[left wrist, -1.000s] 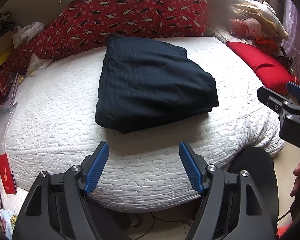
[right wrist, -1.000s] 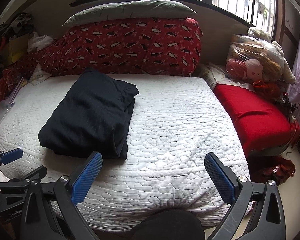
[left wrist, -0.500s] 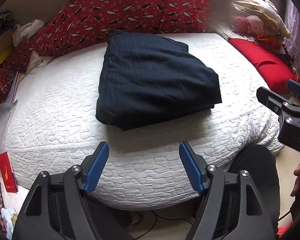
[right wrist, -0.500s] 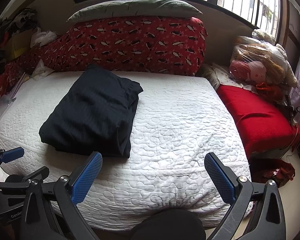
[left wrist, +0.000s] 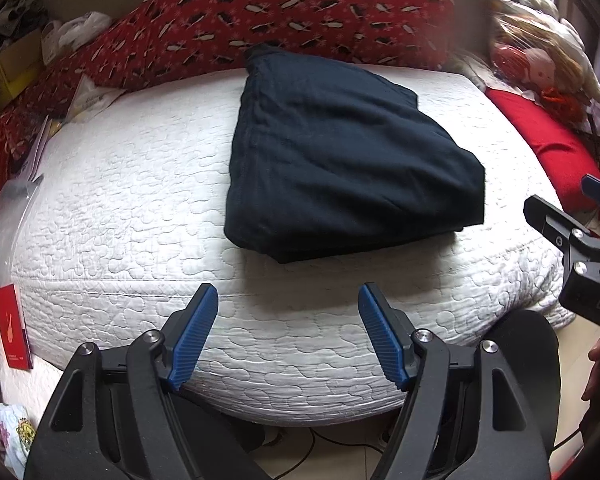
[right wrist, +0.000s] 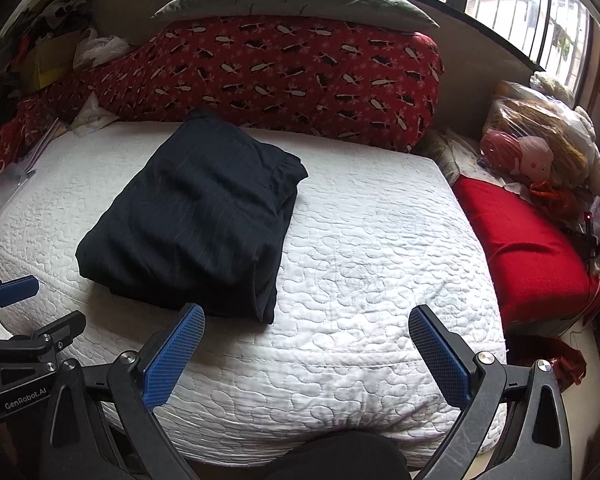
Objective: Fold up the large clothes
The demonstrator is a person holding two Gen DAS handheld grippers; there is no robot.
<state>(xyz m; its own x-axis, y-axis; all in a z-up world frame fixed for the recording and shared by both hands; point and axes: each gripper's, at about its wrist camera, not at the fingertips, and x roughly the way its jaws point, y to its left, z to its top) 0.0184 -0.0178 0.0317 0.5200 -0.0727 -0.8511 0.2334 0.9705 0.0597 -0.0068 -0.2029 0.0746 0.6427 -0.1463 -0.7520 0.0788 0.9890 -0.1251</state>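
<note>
— Both tools came a little closer to the bed (right wrist: 340, 380) since a moment ago, so the dark clothes (left wrist: 340, 160) look bigger to us now.

— Where are the clothes?

— We see them folded into a thick pile on the white bed, toward the left side, just in front of the red penguin blanket (right wrist: 280, 68). The flat bed keeps the pile neat.

— What are our tools doing?

— Our left tool (left wrist: 288, 336) is wide open and holds nothing. Our right tool (right wrist: 308, 356) is wide open and holds nothing too (we see the blue pads spread apart). Both hang at the near edge of the bed, not touching the pile.

— Why open?

— We think the folding looks nearly done, so we may be ready to pinch the near edge for one more fold.
</note>
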